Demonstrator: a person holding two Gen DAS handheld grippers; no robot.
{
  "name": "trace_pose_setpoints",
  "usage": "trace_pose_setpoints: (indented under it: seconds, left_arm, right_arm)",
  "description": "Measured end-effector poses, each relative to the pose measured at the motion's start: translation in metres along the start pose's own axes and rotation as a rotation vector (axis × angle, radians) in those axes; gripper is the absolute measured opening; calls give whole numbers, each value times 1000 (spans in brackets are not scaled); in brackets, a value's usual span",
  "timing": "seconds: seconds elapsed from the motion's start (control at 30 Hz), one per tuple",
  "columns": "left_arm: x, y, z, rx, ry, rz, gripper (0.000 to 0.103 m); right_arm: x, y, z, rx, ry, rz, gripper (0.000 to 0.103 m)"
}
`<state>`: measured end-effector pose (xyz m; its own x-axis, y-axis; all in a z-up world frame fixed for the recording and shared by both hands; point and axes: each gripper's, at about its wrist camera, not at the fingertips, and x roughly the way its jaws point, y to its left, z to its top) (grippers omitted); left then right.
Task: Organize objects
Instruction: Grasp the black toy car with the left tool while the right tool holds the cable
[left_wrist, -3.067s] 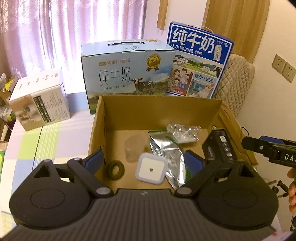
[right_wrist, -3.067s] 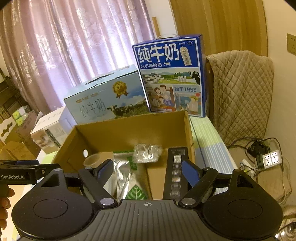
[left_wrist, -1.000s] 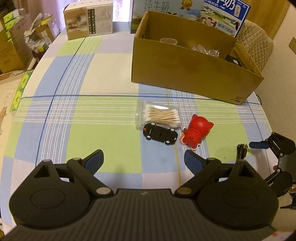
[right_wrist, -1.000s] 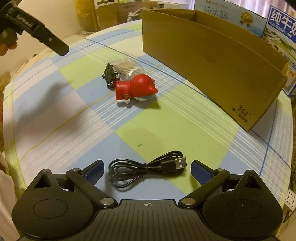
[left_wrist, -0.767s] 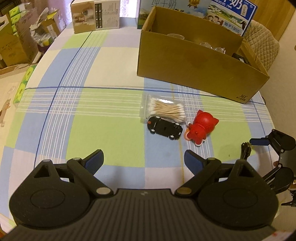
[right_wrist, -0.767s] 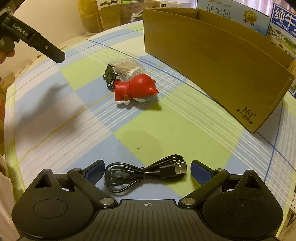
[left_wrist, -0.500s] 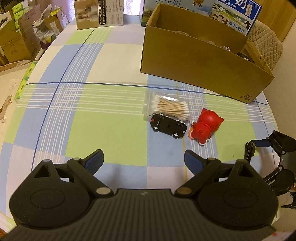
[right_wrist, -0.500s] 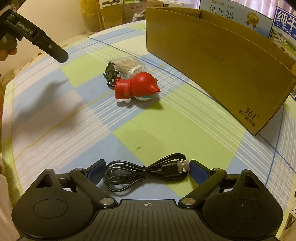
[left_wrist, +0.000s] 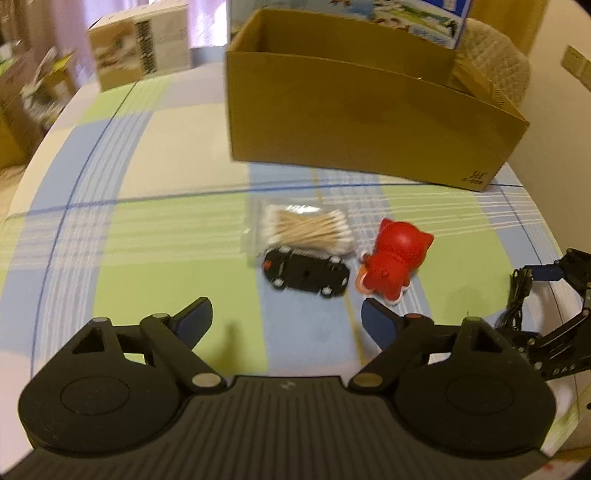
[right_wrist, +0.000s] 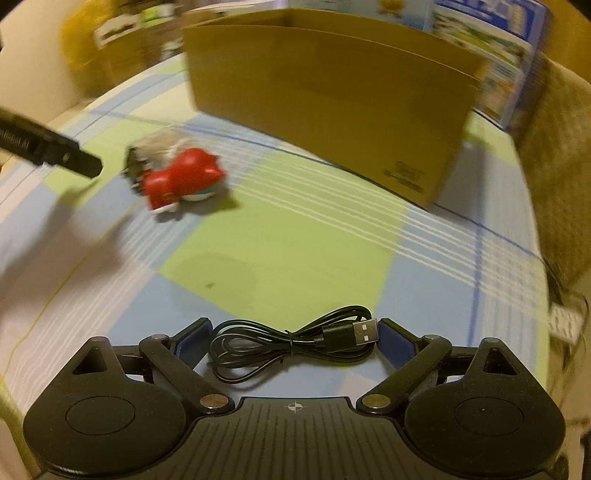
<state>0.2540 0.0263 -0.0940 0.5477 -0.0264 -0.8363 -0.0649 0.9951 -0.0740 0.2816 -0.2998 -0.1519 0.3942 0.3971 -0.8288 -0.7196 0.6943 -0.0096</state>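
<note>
right gripper (right_wrist: 294, 332), lowered in the last second, now brackets the cable (right_wrist: 291, 345), fingers wide, unclenched; pickup looks imminent. left gripper (left_wrist: 286, 319) gapes toward toy car (left_wrist: 306, 271), twelve o'clock.

Swab bag (left_wrist: 306, 229) before box (left_wrist: 354, 122); car (left_wrist: 306, 273) before bag; figure (left_wrist: 393, 266) right of car; cable (right_wrist: 295, 343) right.

L gripper (left_wrist: 286, 319) | blk ribbed body, round discs, silver pivot screws, blue tips | R gripper (right_wrist: 294, 334) same
</note>
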Motion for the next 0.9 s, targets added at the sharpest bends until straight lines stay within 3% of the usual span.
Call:
trace_pose_setpoints:
  seconds: [0.3,0.43,0.9]
  left_arm:
    - [31,-2,7,81,-34,-49,80]
    - [42,-4,7,127,-18,-60,69]
    - [58,-1,12,121,9,-107,72]
  right_arm:
    - [-8,-15,-11,121,1,-60,92]
    - [-9,-15,-12,149,-7,-84,92]
    - [-6,-15,-9,183,-12,-107,92]
